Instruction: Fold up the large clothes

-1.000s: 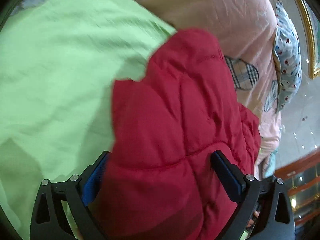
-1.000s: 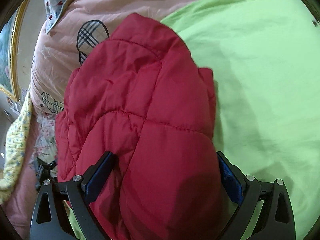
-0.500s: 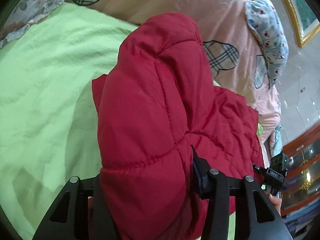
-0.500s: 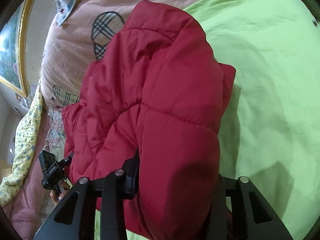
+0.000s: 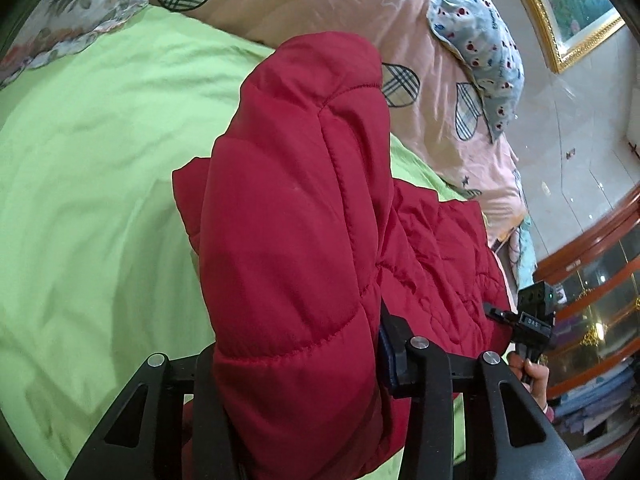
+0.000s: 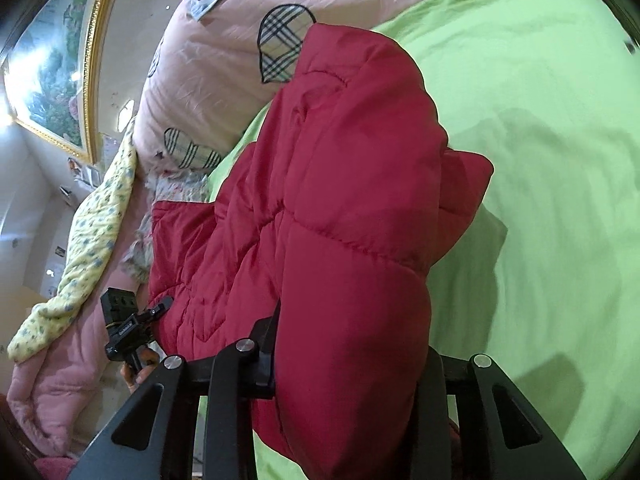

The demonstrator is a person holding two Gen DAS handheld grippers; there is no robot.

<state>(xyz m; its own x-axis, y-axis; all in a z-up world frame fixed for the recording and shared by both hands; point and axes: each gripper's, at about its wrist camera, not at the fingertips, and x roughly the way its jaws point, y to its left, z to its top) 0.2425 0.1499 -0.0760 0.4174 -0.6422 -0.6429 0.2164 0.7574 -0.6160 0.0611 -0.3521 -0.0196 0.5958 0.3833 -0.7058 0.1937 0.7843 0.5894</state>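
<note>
Left claw closing on red padded jacket | right claw closing on same fold | I'm reading jacket's length stretching far, over green bed.

Home bedroom. Bed with a lime-green sheet spread over it, pink quilt with plaid heart patches bunched at the far end, blue patterned pillow on top of it, a yellow floral blanket and floral bedding beside. Gold-framed landscape painting on a pale wall. Wood-and-glass display cabinet at the side, glossy ornaments inside. Domestic clutter, soft furnishings throughout.
</note>
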